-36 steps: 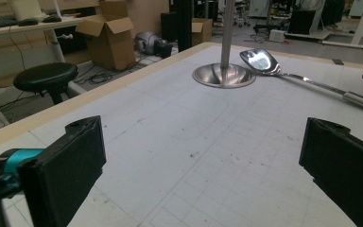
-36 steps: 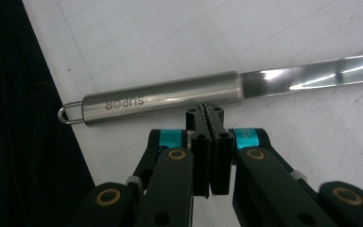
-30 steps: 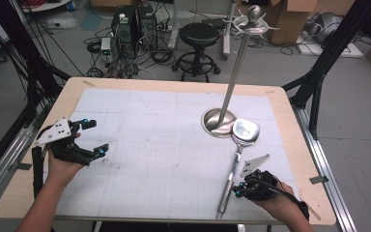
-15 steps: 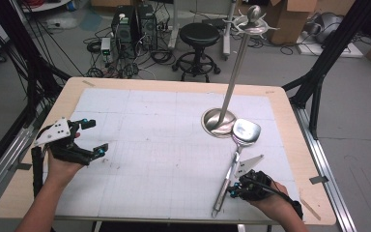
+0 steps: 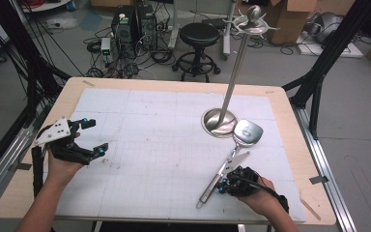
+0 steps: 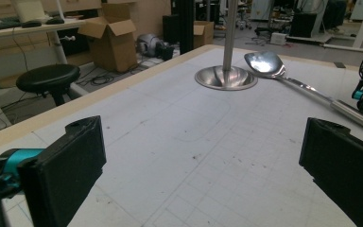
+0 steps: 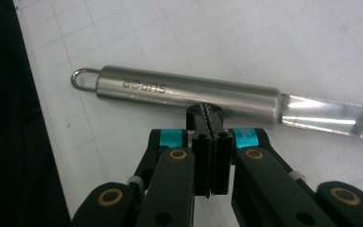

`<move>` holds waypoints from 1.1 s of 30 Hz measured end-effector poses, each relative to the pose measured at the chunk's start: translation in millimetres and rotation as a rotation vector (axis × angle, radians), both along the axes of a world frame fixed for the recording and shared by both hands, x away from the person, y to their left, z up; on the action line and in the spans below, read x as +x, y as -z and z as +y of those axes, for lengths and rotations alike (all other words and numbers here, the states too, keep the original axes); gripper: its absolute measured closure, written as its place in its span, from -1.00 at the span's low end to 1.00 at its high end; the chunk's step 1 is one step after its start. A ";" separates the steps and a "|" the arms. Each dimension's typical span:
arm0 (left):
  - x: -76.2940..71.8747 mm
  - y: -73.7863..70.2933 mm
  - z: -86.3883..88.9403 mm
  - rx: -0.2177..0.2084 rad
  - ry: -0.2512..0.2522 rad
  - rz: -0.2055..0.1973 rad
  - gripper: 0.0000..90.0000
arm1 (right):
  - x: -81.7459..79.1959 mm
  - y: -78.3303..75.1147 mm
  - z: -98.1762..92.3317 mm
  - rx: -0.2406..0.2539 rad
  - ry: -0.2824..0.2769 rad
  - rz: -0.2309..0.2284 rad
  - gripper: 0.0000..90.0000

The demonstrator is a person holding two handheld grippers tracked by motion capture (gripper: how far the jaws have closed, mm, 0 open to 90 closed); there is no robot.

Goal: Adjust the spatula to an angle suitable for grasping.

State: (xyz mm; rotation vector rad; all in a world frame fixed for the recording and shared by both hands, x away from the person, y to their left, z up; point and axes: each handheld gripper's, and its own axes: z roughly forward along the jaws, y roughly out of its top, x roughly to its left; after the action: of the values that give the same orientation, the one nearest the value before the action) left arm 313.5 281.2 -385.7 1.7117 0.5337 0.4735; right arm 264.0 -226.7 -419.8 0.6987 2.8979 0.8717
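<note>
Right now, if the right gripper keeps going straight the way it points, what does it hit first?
The spatula handle. In the right gripper view the right gripper has its jaws shut together, tips right at the steel handle's near side, seemingly touching it already, though contact is hard to confirm. Beyond lies the table mat.

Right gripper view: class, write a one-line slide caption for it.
Hand-held gripper, jaws shut together, tips against the side of a steel ladle handle lying on the white gridded mat.

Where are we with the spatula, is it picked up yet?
Not yet. The spatula lies flat on the table, its head beside the stand's base. The right gripper is shut, its jaws' tips against the handle, not around it. The left gripper waits open. Grasping and lifting remain.
</note>
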 end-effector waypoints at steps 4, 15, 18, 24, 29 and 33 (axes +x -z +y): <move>0.2 -0.2 0.5 -0.001 0.000 -0.001 -0.96 | 4.7 0.6 14.5 0.002 -0.028 -0.016 1.00; 0.6 0.2 0.2 0.002 0.000 -0.002 -0.96 | 20.4 3.1 42.0 0.010 0.007 -0.067 1.00; 0.5 0.1 0.3 0.003 0.002 -0.002 -0.96 | 21.3 4.0 44.8 0.018 0.037 -0.065 1.00; 0.7 0.5 -0.6 0.004 0.004 -0.001 -0.96 | 32.0 6.7 53.7 0.048 0.064 -0.076 1.00; 1.0 0.9 -0.7 0.002 0.005 0.000 -0.96 | 35.3 7.0 56.8 0.053 0.082 -0.066 1.00; 1.0 0.8 -0.8 0.001 0.006 -0.001 -0.96 | 39.5 8.1 59.1 0.065 0.095 -0.064 1.00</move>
State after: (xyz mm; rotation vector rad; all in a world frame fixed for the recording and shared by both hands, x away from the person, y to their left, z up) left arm 314.6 280.4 -386.5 1.7140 0.5270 0.4703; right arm 303.5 -167.5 -427.9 0.7913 2.7663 0.9619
